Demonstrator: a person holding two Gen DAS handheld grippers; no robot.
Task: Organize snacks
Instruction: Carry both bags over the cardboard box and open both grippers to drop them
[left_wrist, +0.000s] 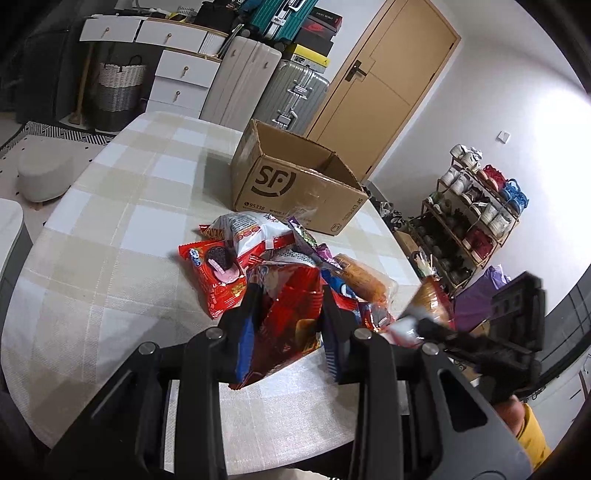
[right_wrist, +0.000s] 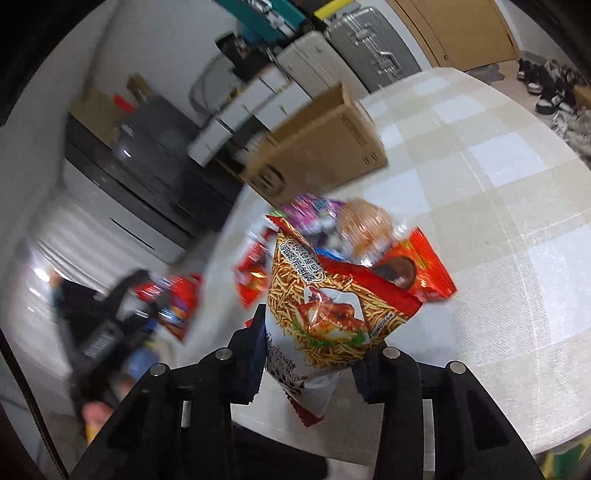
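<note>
Both tools downward-tilted, gripping packets.

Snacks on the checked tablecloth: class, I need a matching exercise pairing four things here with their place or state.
Things:
1. red snack bag
2. noodle-snack packet
3. cardboard box
4. red cookie packet

Places or states:
A. open-topped, beyond the pile
B. clamped in the right gripper
C. lying flat on the cloth
D. clamped in the left gripper

Pairs: 1-D, 2-B, 3-A, 4-C
</note>
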